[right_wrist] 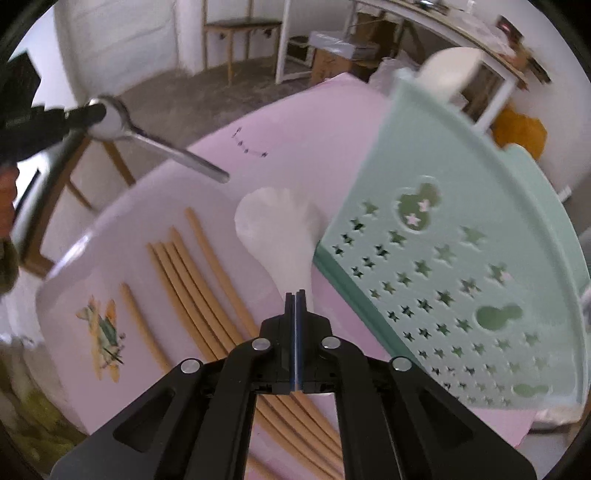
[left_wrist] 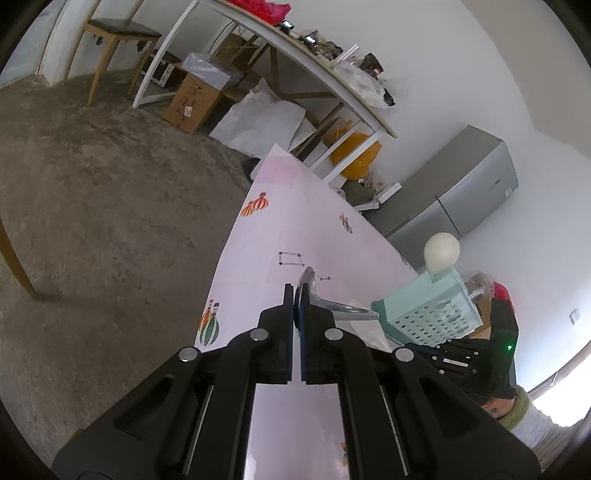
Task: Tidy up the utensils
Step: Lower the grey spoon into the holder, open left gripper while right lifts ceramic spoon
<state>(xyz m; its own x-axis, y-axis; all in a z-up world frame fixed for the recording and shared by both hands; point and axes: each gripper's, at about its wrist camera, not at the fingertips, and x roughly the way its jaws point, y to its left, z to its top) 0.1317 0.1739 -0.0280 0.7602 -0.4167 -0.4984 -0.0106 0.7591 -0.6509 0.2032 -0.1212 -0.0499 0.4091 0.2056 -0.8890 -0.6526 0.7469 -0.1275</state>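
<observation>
The left gripper (left_wrist: 294, 306) pinches a shiny metal spoon (left_wrist: 325, 295) by its bowl, centre frame, ready for the mint perforated plastic holder (left_wrist: 432, 310); the right gripper (right_wrist: 295, 301) has clamped the white plastic spoon's (right_wrist: 280, 236) handle.

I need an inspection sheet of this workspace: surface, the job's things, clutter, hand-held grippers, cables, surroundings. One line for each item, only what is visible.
Surface: pink tablecloth with printed pictures and small pen marks.
Job's things: metal spoon held in the air; wooden chopsticks lying side by side on the cloth; white spoon beside them; green utensil holder with star holes, tilted.
Clutter: nothing seen on the cloth.
Grippers: left hand-held gripper shut on the metal spoon's bowl; right hand-held gripper shut, over the white spoon's handle; whether it grips the handle, cannot tell.
Cables: nothing seen.
Surroundings: long white table loaded with items, cardboard box, grey refrigerator, wooden chair, bare floor.
</observation>
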